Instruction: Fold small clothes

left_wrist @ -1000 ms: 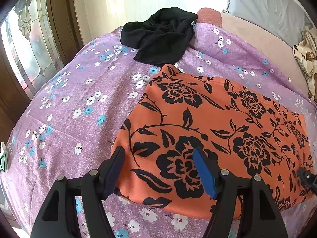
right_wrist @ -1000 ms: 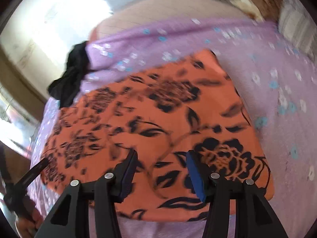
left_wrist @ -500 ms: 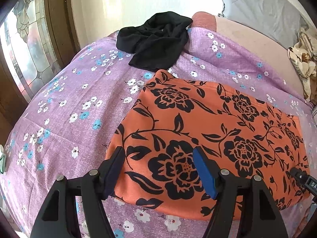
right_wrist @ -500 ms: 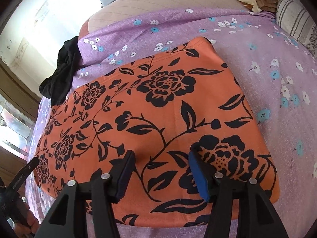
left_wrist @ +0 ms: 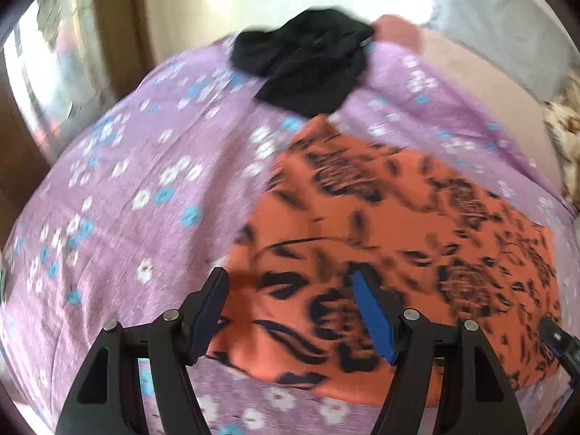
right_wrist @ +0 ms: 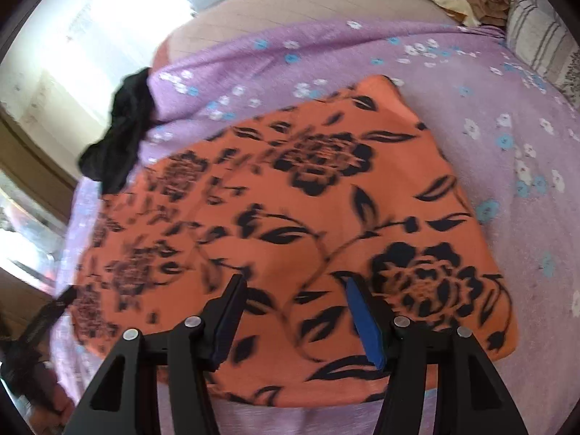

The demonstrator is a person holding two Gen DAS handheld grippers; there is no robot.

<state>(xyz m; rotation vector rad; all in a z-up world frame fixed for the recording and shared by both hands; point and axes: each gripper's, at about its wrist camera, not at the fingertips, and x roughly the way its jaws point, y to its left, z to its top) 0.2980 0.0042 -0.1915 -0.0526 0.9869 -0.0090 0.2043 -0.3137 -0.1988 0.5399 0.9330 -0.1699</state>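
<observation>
Left wrist: both tongs gape empty over the orange cloth.

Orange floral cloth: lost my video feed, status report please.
Left gripper open, right gripper open, jaws just widened; both above orange floral cloth, nothing gripped. Cloth flat on purple bedsheet. Black garment beyond, not in the way.

floral cloth on bedsheet, dark garment seemingly behind it

2 wrist views, steep downward, sharing orange cloth.
</observation>
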